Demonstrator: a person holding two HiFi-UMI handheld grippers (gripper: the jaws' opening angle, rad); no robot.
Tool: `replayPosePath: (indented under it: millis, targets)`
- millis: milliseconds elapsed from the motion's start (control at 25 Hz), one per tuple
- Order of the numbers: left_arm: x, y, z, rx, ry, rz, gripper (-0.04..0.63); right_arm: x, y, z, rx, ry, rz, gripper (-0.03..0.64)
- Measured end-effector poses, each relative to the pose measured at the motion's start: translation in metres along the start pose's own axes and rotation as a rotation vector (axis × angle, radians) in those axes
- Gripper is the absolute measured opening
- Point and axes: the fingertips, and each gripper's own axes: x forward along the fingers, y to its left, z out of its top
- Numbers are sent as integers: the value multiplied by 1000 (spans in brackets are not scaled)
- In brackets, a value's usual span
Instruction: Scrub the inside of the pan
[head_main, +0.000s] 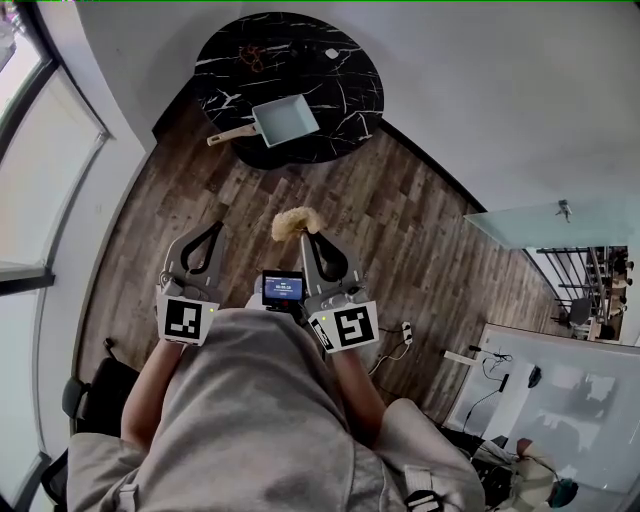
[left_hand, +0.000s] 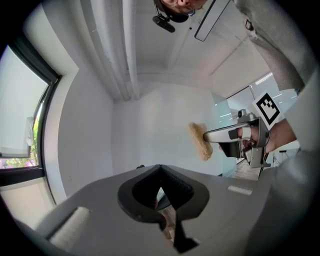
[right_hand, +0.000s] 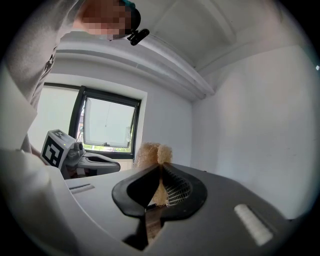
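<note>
Head view shows the pan on the round black bench, well apart from both grippers. The right gripper has its jaws clenched on a soft, light scrubber. The left gripper is closed and empty. The pan looks rigid and is best steadied by its handle.

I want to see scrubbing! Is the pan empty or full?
Empty. The pan shows a bare pale blue inside, nothing in it.

Sponge: back part buried between right gripper fingers, only the tuft past the tips shows. Far ahead of the fingertips, reddish item and white item on table: too small to identify. Pan inside: dirt unreadable. Person's torso cut by bottom edge.
</note>
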Motion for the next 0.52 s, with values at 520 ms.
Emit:
replayPosePath:
  millis: [520]
  targets:
    - [-15,-20,4,-2,-10,-46,2,-16,-5,-2,-2,6,-28,31]
